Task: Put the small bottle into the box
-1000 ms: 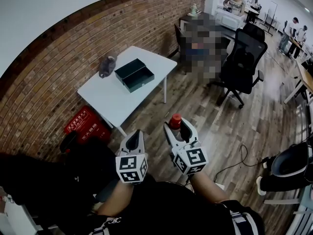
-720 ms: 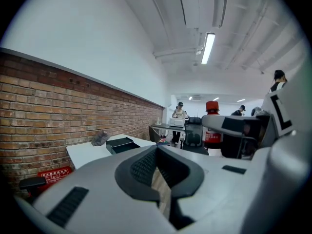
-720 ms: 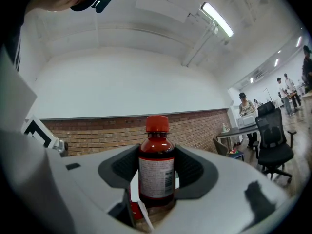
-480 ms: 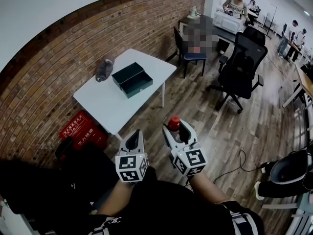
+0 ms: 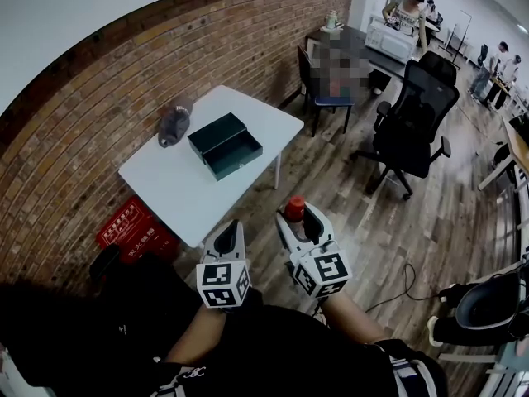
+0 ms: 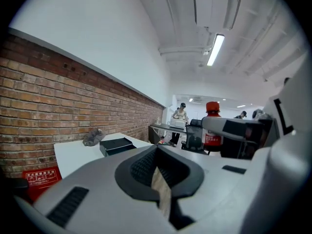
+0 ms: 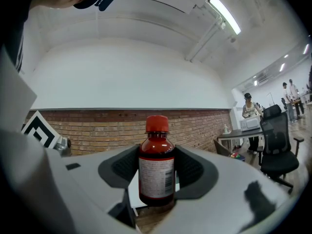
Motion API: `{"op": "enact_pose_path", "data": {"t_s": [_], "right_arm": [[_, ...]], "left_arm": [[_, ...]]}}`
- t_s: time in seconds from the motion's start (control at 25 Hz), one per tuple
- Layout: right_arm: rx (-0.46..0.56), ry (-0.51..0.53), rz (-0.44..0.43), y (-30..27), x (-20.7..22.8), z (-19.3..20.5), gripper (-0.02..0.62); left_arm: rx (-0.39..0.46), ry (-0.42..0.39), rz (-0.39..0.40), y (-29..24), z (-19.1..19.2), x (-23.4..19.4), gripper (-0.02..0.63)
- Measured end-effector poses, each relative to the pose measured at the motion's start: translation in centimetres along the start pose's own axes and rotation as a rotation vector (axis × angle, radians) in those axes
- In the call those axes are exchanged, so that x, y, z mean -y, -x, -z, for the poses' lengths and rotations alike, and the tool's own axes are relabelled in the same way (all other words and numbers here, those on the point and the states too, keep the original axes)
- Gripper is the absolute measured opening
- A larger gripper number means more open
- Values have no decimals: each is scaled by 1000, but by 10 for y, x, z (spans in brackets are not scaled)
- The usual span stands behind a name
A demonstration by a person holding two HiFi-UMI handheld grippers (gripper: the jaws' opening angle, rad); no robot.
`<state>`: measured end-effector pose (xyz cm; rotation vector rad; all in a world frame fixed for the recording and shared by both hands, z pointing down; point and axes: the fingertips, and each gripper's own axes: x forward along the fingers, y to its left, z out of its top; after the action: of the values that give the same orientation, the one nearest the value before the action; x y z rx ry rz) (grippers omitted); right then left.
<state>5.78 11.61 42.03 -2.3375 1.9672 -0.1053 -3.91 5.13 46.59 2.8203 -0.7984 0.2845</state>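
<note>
A small dark-red bottle [image 7: 156, 165] with a red cap and a white label stands upright between the pads of my right gripper [image 7: 157, 172], which is shut on it. In the head view its red cap [image 5: 295, 208] shows at the tip of the right gripper [image 5: 299, 222], held over the wooden floor. My left gripper [image 5: 226, 240] is beside it, shut with nothing in it; its pads [image 6: 148, 167] meet. The dark green box [image 5: 225, 145] lies open on the white table [image 5: 182, 187] ahead, well out of reach of both grippers. It also shows in the left gripper view as the box [image 6: 116, 146].
A grey crumpled object [image 5: 171, 121] lies on the table behind the box. A red crate [image 5: 131, 229] sits under the table by the brick wall. A black office chair [image 5: 413, 114] and a desk with people stand to the right. A cable [image 5: 397, 281] trails on the floor.
The table and box have shifted slightly left and down in the head view, so I have come a little closer. Both grippers keep their pose; the bottle stays held.
</note>
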Motion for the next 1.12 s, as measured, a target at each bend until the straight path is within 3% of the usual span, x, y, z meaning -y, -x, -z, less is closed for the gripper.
{"op": "enact_pose_path", "data": {"t_s": [0.76,1.12], "right_arm": [[-44,20,-23,-194,10,-6,232],[-75,16,-37,-264,10,3,232]], "left_arm": [[-23,41,11,-129,-48,-125,11],[-36,70,-15,-174,-53,-185,11]]}}
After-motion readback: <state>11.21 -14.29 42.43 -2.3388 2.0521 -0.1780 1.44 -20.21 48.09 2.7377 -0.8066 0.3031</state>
